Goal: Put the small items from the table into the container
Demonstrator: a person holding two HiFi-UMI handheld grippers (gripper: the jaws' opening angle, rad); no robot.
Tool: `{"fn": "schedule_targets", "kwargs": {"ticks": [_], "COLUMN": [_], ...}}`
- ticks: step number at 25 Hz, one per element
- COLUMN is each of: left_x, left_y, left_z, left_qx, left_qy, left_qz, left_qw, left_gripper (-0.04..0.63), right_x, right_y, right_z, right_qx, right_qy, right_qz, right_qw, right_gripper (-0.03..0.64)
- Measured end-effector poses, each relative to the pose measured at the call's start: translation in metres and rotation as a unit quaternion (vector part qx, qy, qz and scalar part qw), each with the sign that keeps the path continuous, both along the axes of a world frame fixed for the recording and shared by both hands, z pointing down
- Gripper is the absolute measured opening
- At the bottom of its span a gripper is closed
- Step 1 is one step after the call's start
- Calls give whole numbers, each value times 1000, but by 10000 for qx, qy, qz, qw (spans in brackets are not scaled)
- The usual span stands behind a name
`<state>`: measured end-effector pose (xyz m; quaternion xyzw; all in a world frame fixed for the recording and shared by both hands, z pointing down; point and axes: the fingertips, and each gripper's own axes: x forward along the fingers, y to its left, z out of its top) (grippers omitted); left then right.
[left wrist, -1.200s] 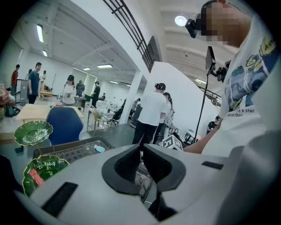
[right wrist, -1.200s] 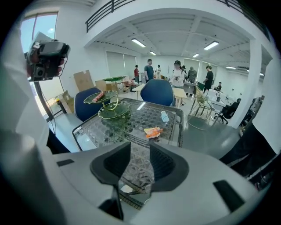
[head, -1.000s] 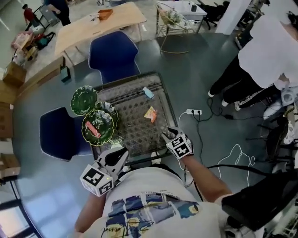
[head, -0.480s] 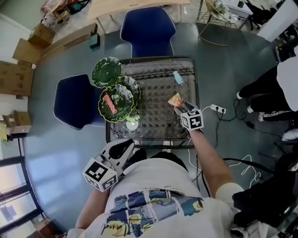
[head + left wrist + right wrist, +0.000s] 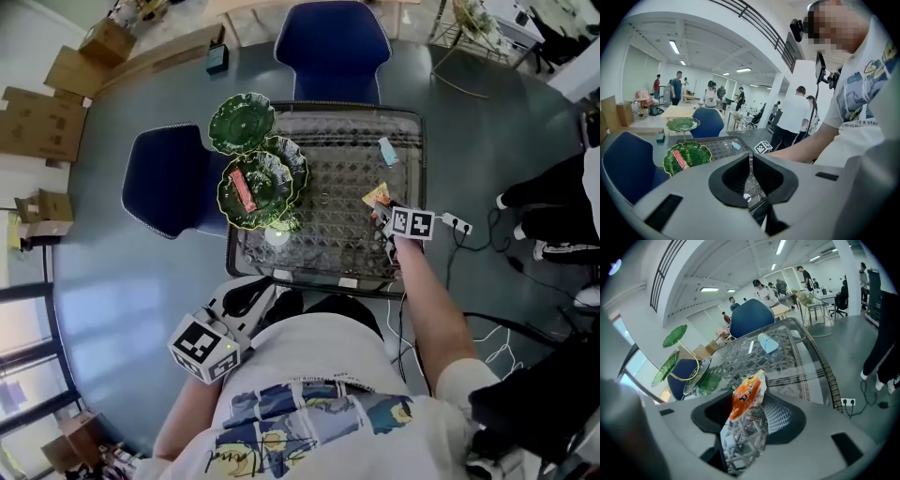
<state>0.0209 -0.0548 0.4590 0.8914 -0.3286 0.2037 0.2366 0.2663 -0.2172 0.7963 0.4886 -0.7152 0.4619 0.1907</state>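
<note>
We note the right hand-held gripper (image 5: 757,411) released, jaws wide, the orange snack packet (image 5: 746,398) directly between them, its long axis running along the jaws.

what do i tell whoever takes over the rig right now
Left gripper: jaws shut, empty, held near the body, off the table.
Right gripper: jaws open around the orange packet on the table, not gripping it yet.
Done: the red packet lies in the green dish.
Left: close on the orange packet and carry it to the dish, then fetch the blue packet near the table's far right corner.
</note>
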Motion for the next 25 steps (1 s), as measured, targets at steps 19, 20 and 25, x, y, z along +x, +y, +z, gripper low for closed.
{"fn": "schedule_targets", "kwargs": {"ticks": [19,20,25], "left_x": [-19,-21,-39], "left_y": [-15,-16,-23], "left_z": [-26,-26,-31], "left_qx": [467,481,561], "left_qy": [581,613,797], "left_qz": [839,895,1041], "left_qw": [9937,9929,9898], "left_gripper": [9,9,9], "right_x": [-3,-9,-59], "right_y": [33,34,30], "right_z": [-154,-165,-219], "right_qx": [1003,1064,1371], "right_qy": [-40,-38,-118], "right_qz": [514,502,228], "right_qw": [9936,9930,9902], "right_gripper": [84,84,84]}}
